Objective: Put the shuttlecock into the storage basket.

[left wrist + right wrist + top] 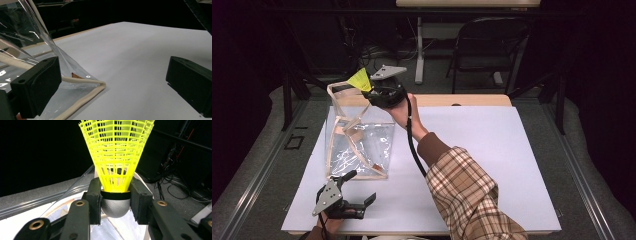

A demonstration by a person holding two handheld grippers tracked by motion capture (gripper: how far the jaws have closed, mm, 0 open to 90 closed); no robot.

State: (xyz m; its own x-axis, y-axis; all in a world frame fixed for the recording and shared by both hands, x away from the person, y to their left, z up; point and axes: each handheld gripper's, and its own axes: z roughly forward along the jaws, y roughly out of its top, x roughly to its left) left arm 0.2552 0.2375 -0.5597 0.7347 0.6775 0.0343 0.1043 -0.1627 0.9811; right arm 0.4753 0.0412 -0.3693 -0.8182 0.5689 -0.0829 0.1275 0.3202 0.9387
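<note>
A yellow plastic shuttlecock (361,80) with a grey cork base (115,207) is held over the top rim of a clear plastic bag (362,145) with cream trim. My right gripper (370,90) is shut on that base, skirt pointing away from the jaws (115,195). The bag stands at the left of the white table mat (492,150), its upper part lifted. My left gripper (358,188) lies near the table's front left, jaws open. In the left gripper view the bag's lower trimmed corner (100,84) lies on the mat between the open jaws (112,68), untouched by the pads.
A dark folding chair (489,45) and a white table leg (419,50) stand on the floor beyond the table's far wooden edge (462,100). A plaid sleeve (467,195) crosses the mat's middle front. Cables (172,187) lie on the floor behind.
</note>
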